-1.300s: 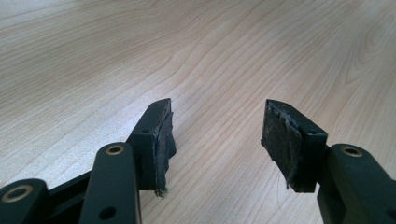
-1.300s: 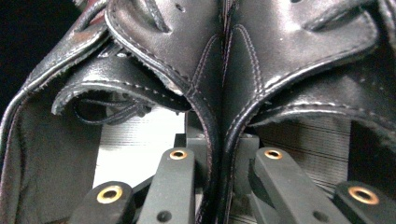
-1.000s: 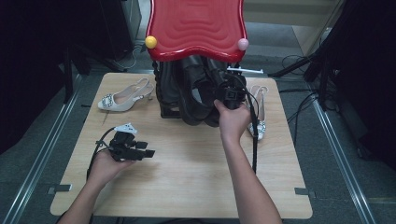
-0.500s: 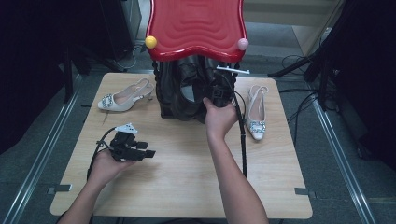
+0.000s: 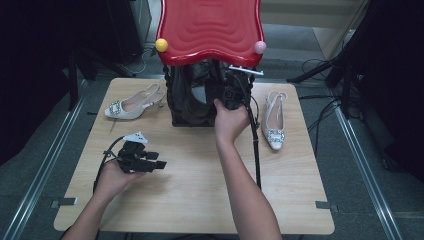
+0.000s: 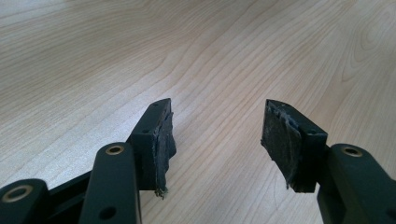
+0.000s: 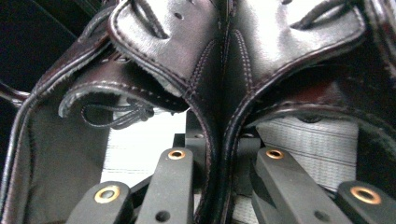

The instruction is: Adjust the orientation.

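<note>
Boots (image 5: 197,97) at table (image 5: 200,200) rear centre, under red tray (image 5: 210,27). One slingback shoe (image 5: 131,103) left of boots, other shoe (image 5: 273,120) right. Left gripper (image 5: 150,162) front-left of boots; right gripper (image 5: 231,95) at boots.

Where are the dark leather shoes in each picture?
High view: the dark leather shoes stand under the red shelf, where the right gripper reaches.
Left gripper view: wooden table ahead of the jaws.
Right gripper view: the shoes' edges, pinched together between the jaws.
Shared landmark: the table.
</note>
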A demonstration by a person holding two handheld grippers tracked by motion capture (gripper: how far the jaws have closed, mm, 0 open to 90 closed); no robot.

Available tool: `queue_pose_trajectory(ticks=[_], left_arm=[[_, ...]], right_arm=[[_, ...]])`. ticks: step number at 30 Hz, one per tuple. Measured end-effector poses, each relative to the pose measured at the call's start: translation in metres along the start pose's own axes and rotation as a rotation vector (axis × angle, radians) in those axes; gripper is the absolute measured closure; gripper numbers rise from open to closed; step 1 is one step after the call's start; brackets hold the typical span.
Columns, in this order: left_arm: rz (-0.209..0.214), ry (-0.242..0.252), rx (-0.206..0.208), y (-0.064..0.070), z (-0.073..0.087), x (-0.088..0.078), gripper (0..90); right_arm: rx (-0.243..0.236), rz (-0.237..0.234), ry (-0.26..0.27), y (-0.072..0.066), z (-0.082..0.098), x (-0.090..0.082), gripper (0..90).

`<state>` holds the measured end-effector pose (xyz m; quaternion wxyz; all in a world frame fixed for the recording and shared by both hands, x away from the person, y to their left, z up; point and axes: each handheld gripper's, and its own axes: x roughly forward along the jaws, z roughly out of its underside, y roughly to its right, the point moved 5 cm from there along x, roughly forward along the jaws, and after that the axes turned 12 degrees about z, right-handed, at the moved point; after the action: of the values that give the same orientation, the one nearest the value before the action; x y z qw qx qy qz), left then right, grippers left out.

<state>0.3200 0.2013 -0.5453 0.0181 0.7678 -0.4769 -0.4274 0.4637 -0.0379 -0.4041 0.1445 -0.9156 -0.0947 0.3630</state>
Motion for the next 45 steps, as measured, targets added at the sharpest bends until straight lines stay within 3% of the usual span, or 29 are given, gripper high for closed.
queue_pose_trajectory(ticks=[8, 14, 17, 18, 27, 31, 39, 45], left_arm=[[0.002, -0.001, 0.006, 0.001, 0.0, 0.001, 43.3], [0.001, -0.001, 0.005, 0.001, 0.0, 0.001, 43.3], [0.001, -0.001, 0.007, 0.001, 0.0, 0.0, 43.3], [0.0, -0.001, 0.007, 0.001, 0.0, 0.0, 43.3], [0.001, 0.005, 0.013, 0.001, -0.001, -0.001, 43.3], [0.002, 0.01, 0.011, 0.001, -0.001, -0.002, 43.3], [0.002, 0.012, 0.016, 0.003, -0.001, -0.002, 43.3], [0.003, 0.023, 0.016, 0.003, -0.004, -0.003, 43.7]], right_arm=[[0.019, 0.018, -0.019, -0.006, 0.001, 0.008, 77.7], [-0.01, -0.004, -0.029, -0.012, 0.006, 0.013, 69.0], [-0.076, 0.004, -0.028, -0.015, 0.011, 0.017, 67.8], [-0.07, 0.011, -0.03, -0.016, 0.011, 0.017, 67.8], [-0.083, -0.049, -0.045, -0.012, 0.009, 0.017, 63.5], [-0.095, -0.051, -0.044, -0.013, 0.009, 0.014, 62.6], [-0.095, -0.121, -0.03, -0.01, 0.007, 0.004, 62.2], [-0.164, -0.113, -0.009, -0.007, 0.007, -0.01, 62.1]])
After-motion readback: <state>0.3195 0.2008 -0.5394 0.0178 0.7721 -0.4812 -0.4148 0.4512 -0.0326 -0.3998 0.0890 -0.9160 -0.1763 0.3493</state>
